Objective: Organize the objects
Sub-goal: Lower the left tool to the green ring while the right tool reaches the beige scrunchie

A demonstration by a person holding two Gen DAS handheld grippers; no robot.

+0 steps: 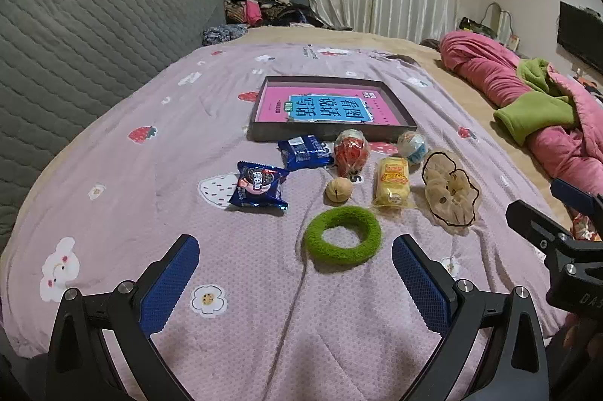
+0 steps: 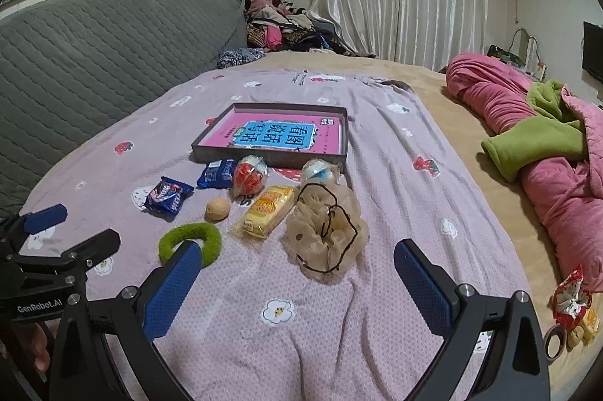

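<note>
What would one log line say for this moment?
left gripper: open, empty | right gripper: open, empty | green ring, snacks: on bedspread | tray: holds book

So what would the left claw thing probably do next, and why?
Probably ease forward and down to the fuzzy green ring-shaped hair tie. The left gripper is open and holds nothing, and that ring lies nearest, just ahead between its blue fingers. The shallow dark tray beyond holds only a pink book.
</note>
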